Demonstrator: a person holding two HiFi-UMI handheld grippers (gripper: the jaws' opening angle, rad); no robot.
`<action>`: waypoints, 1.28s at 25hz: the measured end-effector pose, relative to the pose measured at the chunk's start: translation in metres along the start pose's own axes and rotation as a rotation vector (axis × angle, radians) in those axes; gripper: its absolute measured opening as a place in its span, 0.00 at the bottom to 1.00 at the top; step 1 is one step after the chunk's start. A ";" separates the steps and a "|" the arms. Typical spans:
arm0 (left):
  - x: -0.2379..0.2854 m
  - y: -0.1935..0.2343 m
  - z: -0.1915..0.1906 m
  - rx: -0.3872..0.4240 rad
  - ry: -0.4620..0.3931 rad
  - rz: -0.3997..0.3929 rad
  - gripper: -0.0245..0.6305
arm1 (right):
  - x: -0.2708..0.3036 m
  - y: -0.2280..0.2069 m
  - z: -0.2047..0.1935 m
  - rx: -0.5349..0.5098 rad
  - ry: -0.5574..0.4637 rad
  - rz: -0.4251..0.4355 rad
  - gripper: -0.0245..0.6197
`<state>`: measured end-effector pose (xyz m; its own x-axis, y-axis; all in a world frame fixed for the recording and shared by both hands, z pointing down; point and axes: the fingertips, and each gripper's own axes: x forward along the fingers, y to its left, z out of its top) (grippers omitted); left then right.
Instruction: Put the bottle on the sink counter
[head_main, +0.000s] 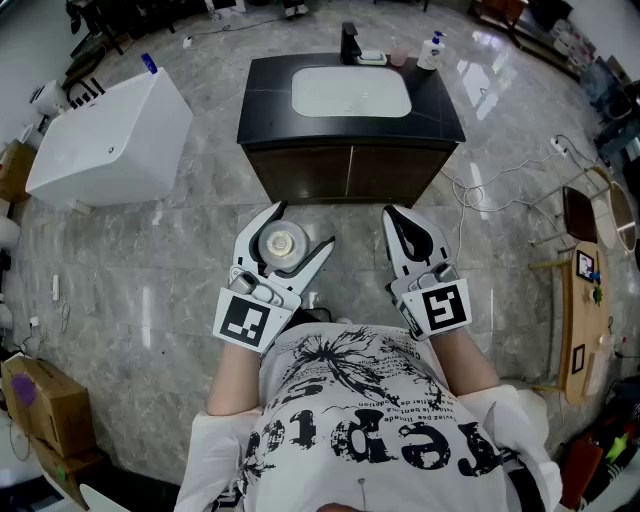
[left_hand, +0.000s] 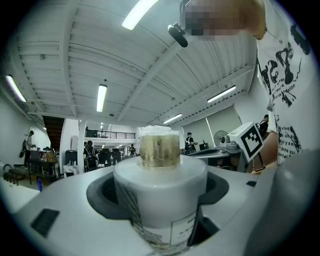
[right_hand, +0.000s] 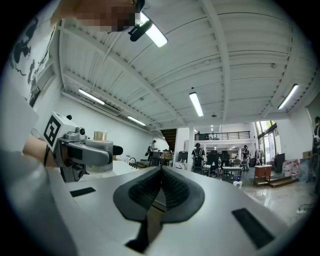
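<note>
Left tongs (head_main: 305, 224): jaws stand wide, pads pressed on either side of a white cylindrical bottle with a gold-coloured cap (head_main: 283, 243), cap uppermost. Right tongs (head_main: 392, 213): jaws together, nothing between them, just beside the left pair. Both are held over the grey marble floor (head_main: 150, 260), in front of the black sink counter (head_main: 440, 112) with its white basin (head_main: 350, 92). The bottle is well apart from that counter.

- Between my left fingers (left_hand: 102, 197): the bottle (left_hand: 160, 185), its body smooth glossy white, its collar dull gold and metallic-looking.
- My right fingers (right_hand: 172, 192): dark ribbed matt pads, matt white plastic shells.
- Ahead of my fingers: polished grey stone-look floor (head_main: 150, 250); smooth black surface (head_main: 270, 100).
</note>
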<state>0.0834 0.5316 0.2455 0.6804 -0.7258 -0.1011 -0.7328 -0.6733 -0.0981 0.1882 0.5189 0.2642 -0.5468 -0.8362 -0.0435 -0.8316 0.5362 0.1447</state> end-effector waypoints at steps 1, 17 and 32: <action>0.001 0.000 0.000 0.002 -0.001 0.001 0.57 | 0.001 0.000 0.000 -0.001 -0.001 0.001 0.06; 0.033 0.011 -0.014 -0.017 0.016 0.005 0.57 | 0.018 -0.026 -0.015 0.030 -0.003 0.003 0.06; 0.121 0.178 -0.050 -0.022 0.009 -0.069 0.57 | 0.212 -0.068 -0.044 0.087 0.026 -0.050 0.06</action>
<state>0.0355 0.3171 0.2659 0.7295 -0.6786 -0.0855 -0.6840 -0.7248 -0.0829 0.1332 0.3005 0.2883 -0.5023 -0.8644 -0.0231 -0.8639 0.5005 0.0564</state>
